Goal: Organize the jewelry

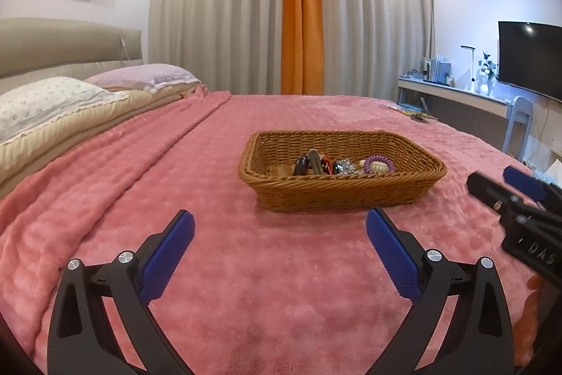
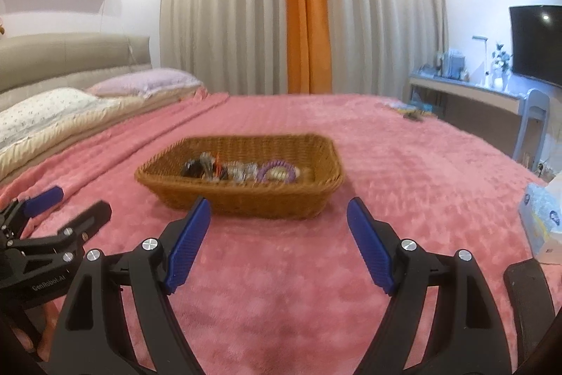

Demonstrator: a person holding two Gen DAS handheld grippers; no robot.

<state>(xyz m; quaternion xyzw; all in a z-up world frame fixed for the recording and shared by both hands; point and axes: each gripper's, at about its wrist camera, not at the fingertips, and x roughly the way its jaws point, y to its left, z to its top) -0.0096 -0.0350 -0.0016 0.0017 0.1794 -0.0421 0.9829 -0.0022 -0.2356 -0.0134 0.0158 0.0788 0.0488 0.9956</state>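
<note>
A brown wicker basket sits on the pink bedspread and holds several small pieces: dark hair clips, a sparkly piece and a purple coil hair tie. My left gripper hovers open just in front of the basket with nothing between its blue pads. My right gripper is also open and empty, a little short of the basket's near wall. Each gripper shows at the edge of the other's view: the right gripper at the right, the left gripper at the left.
The pink blanket covers the whole bed, with pillows at the left. A tissue pack lies at the bed's right edge. Small items lie at the far right corner. A desk, chair and TV stand beyond.
</note>
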